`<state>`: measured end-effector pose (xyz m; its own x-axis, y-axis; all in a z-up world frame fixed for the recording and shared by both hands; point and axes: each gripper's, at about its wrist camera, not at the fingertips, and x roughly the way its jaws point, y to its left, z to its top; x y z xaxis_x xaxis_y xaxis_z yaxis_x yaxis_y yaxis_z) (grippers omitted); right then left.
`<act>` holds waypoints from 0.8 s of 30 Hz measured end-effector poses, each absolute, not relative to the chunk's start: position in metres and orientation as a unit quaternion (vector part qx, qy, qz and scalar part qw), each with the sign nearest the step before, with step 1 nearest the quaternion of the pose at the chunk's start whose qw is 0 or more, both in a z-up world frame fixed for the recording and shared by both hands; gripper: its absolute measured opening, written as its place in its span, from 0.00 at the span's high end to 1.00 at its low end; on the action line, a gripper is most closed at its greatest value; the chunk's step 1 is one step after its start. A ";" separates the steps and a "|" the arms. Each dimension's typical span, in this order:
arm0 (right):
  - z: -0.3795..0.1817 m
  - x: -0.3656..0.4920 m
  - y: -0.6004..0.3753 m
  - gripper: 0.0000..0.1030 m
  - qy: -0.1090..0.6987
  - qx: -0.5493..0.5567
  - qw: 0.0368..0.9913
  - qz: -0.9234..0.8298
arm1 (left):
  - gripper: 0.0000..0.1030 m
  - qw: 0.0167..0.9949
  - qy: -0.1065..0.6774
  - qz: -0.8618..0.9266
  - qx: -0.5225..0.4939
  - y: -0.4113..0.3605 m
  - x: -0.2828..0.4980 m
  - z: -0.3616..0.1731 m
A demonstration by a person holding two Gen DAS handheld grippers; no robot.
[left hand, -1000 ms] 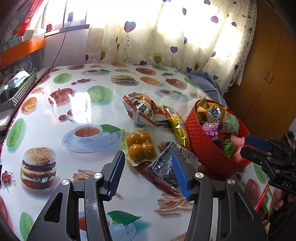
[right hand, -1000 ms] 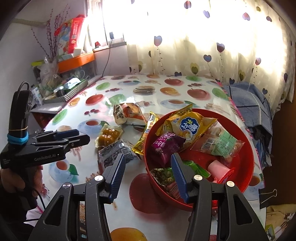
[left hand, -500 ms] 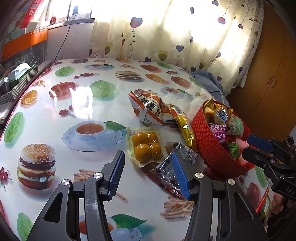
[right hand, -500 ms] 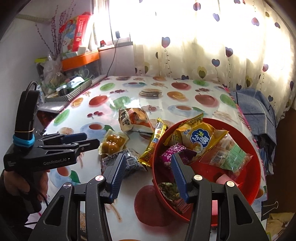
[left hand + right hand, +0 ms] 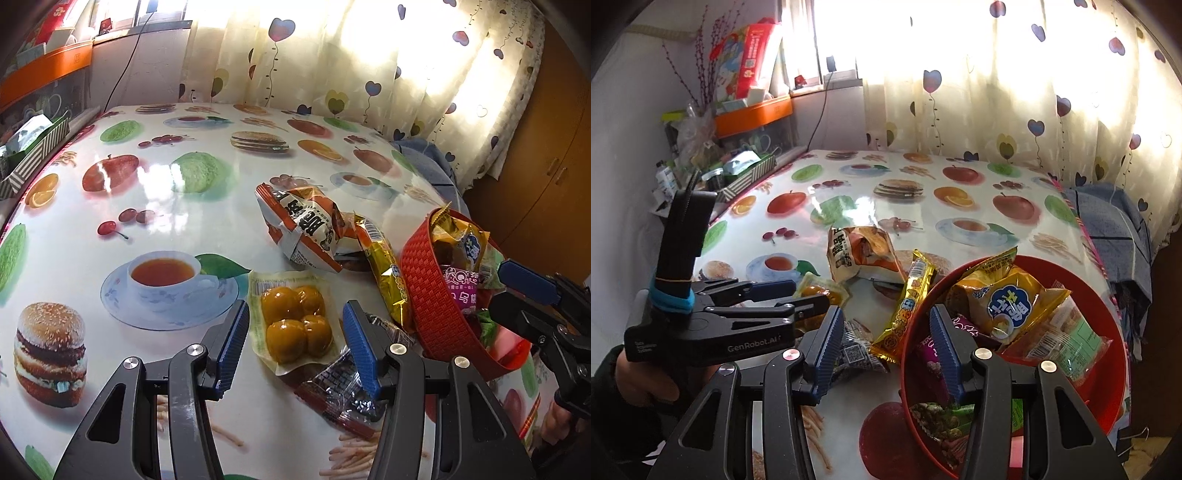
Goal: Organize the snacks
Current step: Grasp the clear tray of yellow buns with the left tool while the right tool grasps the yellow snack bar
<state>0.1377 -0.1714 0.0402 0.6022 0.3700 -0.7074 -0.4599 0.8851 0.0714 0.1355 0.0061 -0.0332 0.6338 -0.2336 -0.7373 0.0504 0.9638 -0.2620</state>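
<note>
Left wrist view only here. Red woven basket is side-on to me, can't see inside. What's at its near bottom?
Observer: A clear packet of green peas lies at the near bottom of the red woven plastic basket.
Operator: Right gripper? I only get its tip.
Observer: The right gripper straddles the basket's near rim, one finger outside above a dark printed packet, one above the inside. The fingers are open, have just closed slightly, and grip nothing.
Operator: Room left in the basket?
Observer: Yes. Bare red floor shows along its right side, below a clear packet with a green label.
</note>
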 end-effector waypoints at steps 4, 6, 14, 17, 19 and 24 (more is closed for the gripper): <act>0.038 0.142 -0.170 0.54 0.385 -0.061 0.892 0.230 | 0.48 0.892 0.432 -0.080 -0.106 -0.001 0.147 -0.043; 0.037 0.146 -0.169 0.54 0.387 -0.064 0.891 0.229 | 0.47 0.889 0.440 -0.079 -0.101 -0.004 0.152 -0.050; 0.035 0.169 -0.154 0.54 0.397 -0.100 0.883 0.231 | 0.44 0.902 0.423 -0.069 -0.054 -0.011 0.154 -0.053; 0.031 0.184 -0.144 0.54 0.409 -0.122 0.874 0.233 | 0.43 0.908 0.415 -0.045 -0.038 -0.006 0.152 -0.053; 0.027 0.193 -0.136 0.54 0.418 -0.144 0.866 0.234 | 0.43 0.909 0.413 -0.034 -0.039 0.003 0.150 -0.053; 0.017 0.220 -0.111 0.54 0.454 -0.201 0.832 0.246 | 0.46 0.911 0.410 -0.012 -0.048 0.025 0.143 -0.053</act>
<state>0.2196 -0.1113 0.0175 0.4666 0.2272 -0.8548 -0.5928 0.7976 -0.1115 0.1434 0.0249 -0.0526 0.6642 -0.0620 -0.7450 -0.0167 0.9951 -0.0977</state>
